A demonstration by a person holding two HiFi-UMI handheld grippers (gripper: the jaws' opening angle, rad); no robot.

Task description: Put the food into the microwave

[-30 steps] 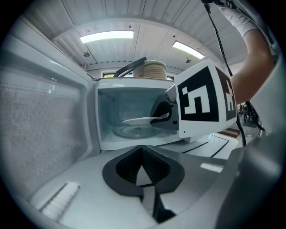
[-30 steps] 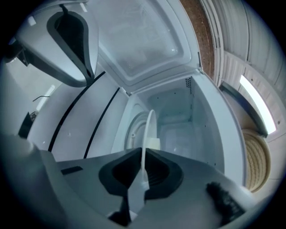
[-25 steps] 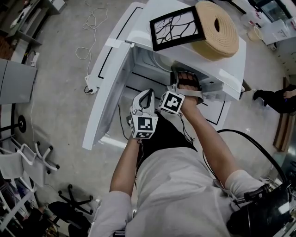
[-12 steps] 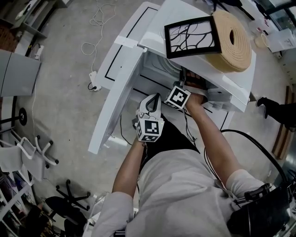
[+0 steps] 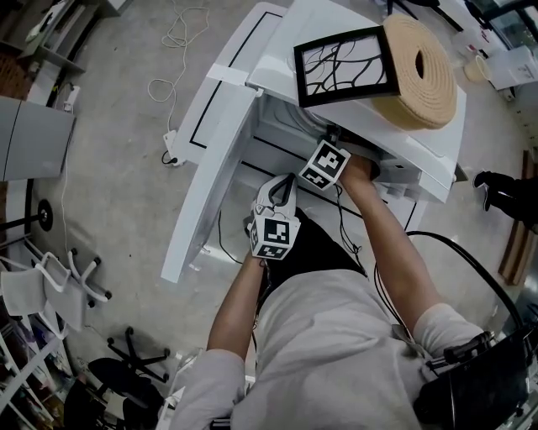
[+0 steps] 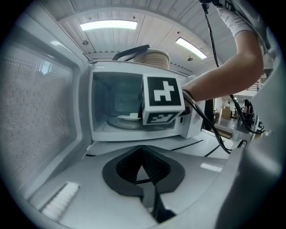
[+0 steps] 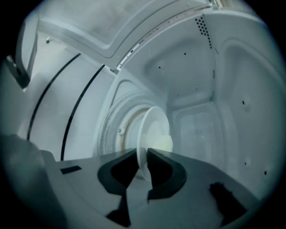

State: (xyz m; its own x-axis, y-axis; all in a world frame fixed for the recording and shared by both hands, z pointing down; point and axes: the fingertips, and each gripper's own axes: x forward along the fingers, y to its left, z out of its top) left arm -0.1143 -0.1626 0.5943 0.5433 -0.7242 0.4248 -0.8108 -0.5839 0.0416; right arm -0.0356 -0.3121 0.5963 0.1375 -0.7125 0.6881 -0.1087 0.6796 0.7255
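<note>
Inside the microwave point(image 6: 129, 137): white plate point(image 7: 152, 125) with pale food point(image 7: 161, 144) rests on the turntable point(image 7: 111, 134).
Right gripper point(image 7: 145, 154): fingers point(image 7: 163, 172) just loosened, slightly apart around the plate's rim.
Left gripper point(image 6: 143, 150): fingers clenched together, empty, beside the open door point(image 6: 40, 116).
Change: plate was clamped at the doorway, now sits deeper inside.

White table point(image 5: 239, 46) bearing open microwave point(image 5: 336, 21), grey floor point(image 5: 109, 109) with loose cable point(image 5: 181, 38)

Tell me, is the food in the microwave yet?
Nearly. The door is open and the plate of food sits on the turntable inside. The jaws of the right hand-held gripper have just been opening, the plate rim between them. To do: pull out, shut the door.
</note>
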